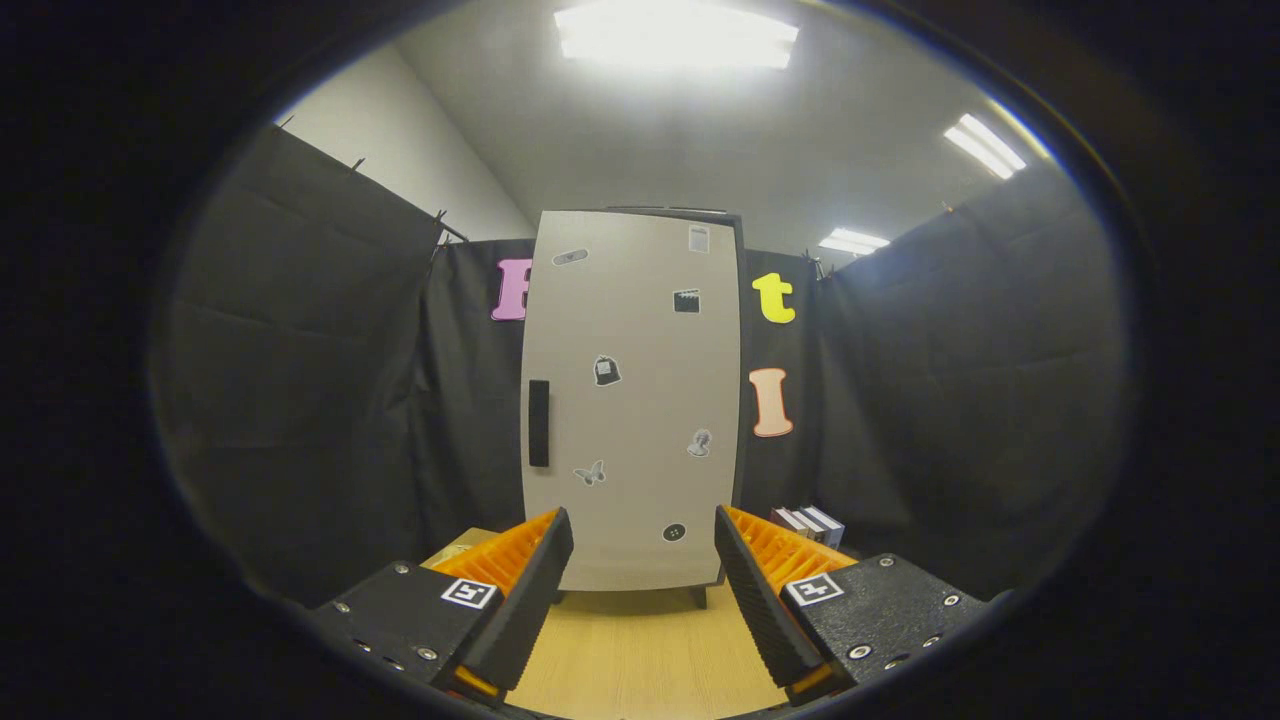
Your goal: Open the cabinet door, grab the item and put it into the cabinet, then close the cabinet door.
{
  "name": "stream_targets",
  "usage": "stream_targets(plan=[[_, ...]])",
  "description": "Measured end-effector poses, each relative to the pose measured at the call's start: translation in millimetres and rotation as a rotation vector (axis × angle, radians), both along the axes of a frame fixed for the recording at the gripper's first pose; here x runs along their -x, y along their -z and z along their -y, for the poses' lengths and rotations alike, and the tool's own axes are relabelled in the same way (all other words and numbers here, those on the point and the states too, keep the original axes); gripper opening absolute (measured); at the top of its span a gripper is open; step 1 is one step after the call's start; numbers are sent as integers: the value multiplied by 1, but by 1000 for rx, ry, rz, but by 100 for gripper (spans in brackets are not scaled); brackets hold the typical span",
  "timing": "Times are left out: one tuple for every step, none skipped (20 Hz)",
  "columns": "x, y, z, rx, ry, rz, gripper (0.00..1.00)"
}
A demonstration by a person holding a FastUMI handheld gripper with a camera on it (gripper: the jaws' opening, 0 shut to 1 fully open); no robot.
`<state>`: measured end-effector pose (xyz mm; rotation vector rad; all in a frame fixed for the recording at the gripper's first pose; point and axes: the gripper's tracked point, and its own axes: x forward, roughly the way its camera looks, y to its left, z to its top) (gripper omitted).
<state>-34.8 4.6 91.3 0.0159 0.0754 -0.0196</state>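
Two fingers spread wide before a shut cabinet

Two fingers of the tool (643, 535) stand well apart with nothing between them, hovering over the pale wooden worktop (640, 660). Straight ahead of the tips, and a little beyond them, stands the cabinet (632, 400), upright on short dark feet, its light door (640, 330) closed flat. A dark vertical handle (538, 423) sits along the door's left edge, ahead of the left finger and above it. Several small stickers (606, 370) dot the door face; what they show is too small to tell. Beyond the right finger, just beside the cabinet's lower right corner, a few books (815, 522) lie stacked. Beyond the left finger, a tan, box-like thing (455, 549) peeks out, mostly hidden by the finger. Black cloth closes in the booth on both sides and behind the cabinet.
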Motion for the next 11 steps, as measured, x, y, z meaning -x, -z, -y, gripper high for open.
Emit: stream_targets(plan=[[0, -1, 1, 1, 1, 3, 89], [-1, -2, 1, 4, 1, 3, 89], [-2, -1, 3, 8, 4, 1, 89], [-4, -1, 6, 12, 8, -1, 89], [-5, -2, 7, 14, 10, -2, 89], [-7, -3, 8, 13, 12, -1, 89], [-8, -3, 9, 11, 14, 3, 89], [-9, -4, 11, 9, 17, 5, 89], [-9, -7, 11, 6, 19, 7, 89], [-9, -9, 11, 2, 19, 13, 89], [-8, -11, 10, -3, 17, 18, 89]])
